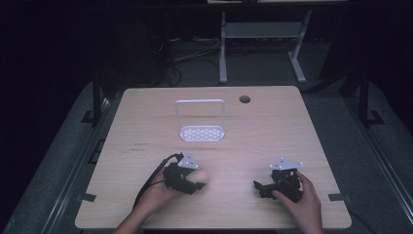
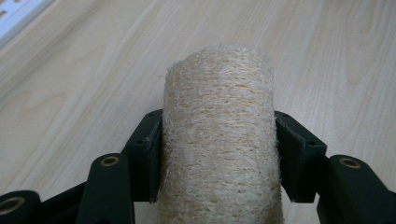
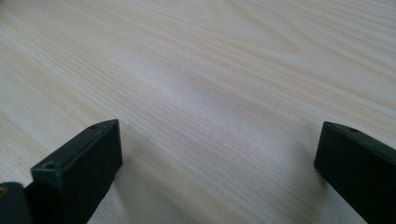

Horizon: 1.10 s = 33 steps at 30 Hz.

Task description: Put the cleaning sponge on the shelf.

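A: What is the left gripper [image 2: 219, 154] doing?

B: Its two black jaws are clamped on a pale, fibrous roll [image 2: 219, 140], one pad pressed against each side. The roll stands up between them and pokes out past their tips. From above, the left gripper [image 1: 187, 179] sits close to the near edge of the tabletop [image 1: 146, 122], left of the middle, with the roll [image 1: 201, 176] at its right end.

A: Is the roll resting on the wood?

B: I cannot tell; it is low over the tabletop at most.

A: And the right gripper [image 3: 219, 154]?

B: Its jaws stand wide apart with bare wood between them and nothing in their grasp. From above, the right gripper [image 1: 263, 187] lies near the near right corner, a hand [image 1: 304, 202] wrapped around its body, well apart from the left one.

A: Anything else on the tabletop?

B: A white wire rack [image 1: 202, 122] stands towards the far edge, about mid-width, beyond the left gripper. A small round hole [image 1: 245, 99] lies near the far edge, just right of the rack. A black cable [image 1: 151, 178] trails from the left gripper back towards the near edge.
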Each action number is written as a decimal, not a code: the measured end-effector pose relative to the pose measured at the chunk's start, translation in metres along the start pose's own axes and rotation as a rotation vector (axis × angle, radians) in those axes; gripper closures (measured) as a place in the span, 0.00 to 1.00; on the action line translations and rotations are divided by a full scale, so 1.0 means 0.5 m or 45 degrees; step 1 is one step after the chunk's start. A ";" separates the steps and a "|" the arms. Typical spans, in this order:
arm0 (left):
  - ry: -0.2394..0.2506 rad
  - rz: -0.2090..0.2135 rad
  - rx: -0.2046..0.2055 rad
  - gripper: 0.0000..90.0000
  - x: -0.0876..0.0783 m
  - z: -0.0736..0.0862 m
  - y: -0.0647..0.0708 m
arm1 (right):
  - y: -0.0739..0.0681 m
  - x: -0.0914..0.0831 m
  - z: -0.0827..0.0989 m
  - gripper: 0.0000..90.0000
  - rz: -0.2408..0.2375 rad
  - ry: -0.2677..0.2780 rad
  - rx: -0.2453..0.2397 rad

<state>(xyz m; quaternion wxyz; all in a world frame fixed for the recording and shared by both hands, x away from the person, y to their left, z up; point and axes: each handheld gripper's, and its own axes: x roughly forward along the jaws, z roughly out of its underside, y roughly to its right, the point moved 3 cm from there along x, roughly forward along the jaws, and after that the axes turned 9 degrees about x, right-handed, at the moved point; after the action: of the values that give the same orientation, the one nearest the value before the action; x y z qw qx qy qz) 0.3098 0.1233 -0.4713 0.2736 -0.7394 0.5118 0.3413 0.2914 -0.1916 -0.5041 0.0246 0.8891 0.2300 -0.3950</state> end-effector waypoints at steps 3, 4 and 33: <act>0.010 -0.015 -0.019 0.46 -0.003 0.001 -0.005 | 0.000 0.000 0.000 0.01 0.000 -0.001 -0.001; 0.003 -0.025 -0.015 0.46 -0.008 0.003 -0.012 | 0.000 0.000 0.000 0.01 0.000 0.000 0.000; 0.097 -0.083 -0.122 0.46 -0.037 -0.026 -0.092 | 0.000 0.000 0.000 0.01 0.000 -0.001 -0.001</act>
<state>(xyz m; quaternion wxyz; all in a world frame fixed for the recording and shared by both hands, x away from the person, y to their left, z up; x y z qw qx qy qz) 0.3519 0.1389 -0.4461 0.2290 -0.7803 0.4806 0.3281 0.2914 -0.1916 -0.5041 0.0249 0.8889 0.2302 -0.3953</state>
